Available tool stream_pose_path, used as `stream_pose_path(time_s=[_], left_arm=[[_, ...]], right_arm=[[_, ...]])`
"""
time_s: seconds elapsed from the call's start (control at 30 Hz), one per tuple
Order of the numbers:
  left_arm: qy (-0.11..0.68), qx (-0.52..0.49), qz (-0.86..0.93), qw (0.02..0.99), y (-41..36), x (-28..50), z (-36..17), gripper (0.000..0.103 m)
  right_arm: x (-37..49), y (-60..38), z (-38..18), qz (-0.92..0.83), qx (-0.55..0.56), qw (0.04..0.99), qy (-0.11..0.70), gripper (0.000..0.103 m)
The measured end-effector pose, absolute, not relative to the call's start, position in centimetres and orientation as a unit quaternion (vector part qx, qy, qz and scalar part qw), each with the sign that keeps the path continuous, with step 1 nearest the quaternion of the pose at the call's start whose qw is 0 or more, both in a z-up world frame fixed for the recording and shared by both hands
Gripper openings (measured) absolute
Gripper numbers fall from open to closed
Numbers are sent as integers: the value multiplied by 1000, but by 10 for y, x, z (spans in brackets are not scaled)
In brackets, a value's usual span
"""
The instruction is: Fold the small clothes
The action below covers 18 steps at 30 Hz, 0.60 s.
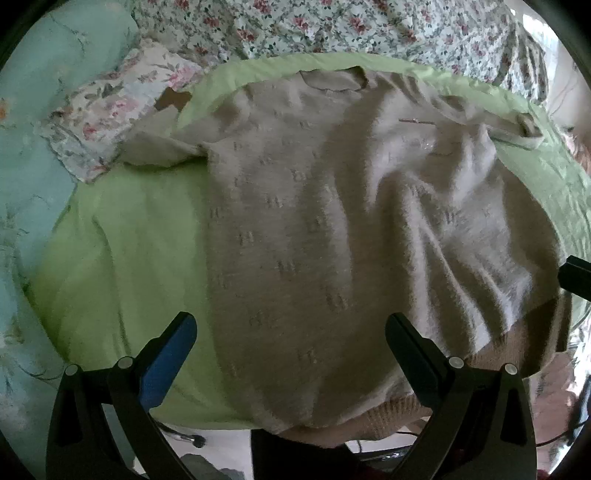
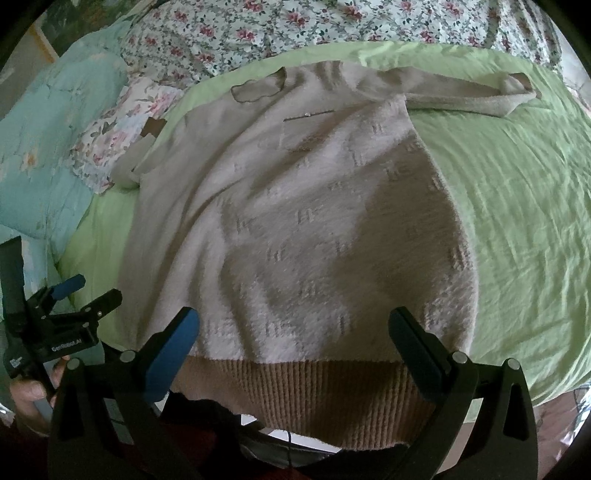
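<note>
A fuzzy beige sweater (image 1: 314,221) lies spread flat on a green sheet (image 1: 122,240), collar at the far side, ribbed tan hem at the near edge. It also shows in the right wrist view (image 2: 295,221), with its ribbed hem (image 2: 314,398) hanging over the bed edge. One sleeve (image 2: 469,92) stretches to the far right, the other (image 1: 159,147) lies at the left. My left gripper (image 1: 291,332) is open above the sweater's near left part. My right gripper (image 2: 295,332) is open above the hem. The left gripper (image 2: 88,291) also shows at the right view's left edge.
A floral quilt (image 2: 295,22) lies along the far side. A floral pillow (image 1: 110,107) and a teal quilt (image 1: 33,147) lie at the left. The green sheet (image 2: 517,203) stretches to the sweater's right. The bed's edge and the floor are near me.
</note>
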<state>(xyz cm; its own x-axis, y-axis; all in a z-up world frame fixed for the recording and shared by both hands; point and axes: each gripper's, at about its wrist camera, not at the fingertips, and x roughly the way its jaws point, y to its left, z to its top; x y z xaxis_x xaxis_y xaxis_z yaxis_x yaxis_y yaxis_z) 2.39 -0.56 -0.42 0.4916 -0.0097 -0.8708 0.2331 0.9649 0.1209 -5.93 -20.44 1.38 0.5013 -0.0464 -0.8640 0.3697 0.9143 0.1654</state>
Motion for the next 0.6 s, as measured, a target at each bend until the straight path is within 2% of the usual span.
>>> stream_pose_path(time_s=[0.27,0.6], left_arm=[[499,103,-70,857,-9,49,-4,102],[498,102,-68,858,-20,93,-2,102]], right_arm=[[-62,-250,28,-158,192,862,441,102],[-61,-374,53,-237,259,855,383,102]])
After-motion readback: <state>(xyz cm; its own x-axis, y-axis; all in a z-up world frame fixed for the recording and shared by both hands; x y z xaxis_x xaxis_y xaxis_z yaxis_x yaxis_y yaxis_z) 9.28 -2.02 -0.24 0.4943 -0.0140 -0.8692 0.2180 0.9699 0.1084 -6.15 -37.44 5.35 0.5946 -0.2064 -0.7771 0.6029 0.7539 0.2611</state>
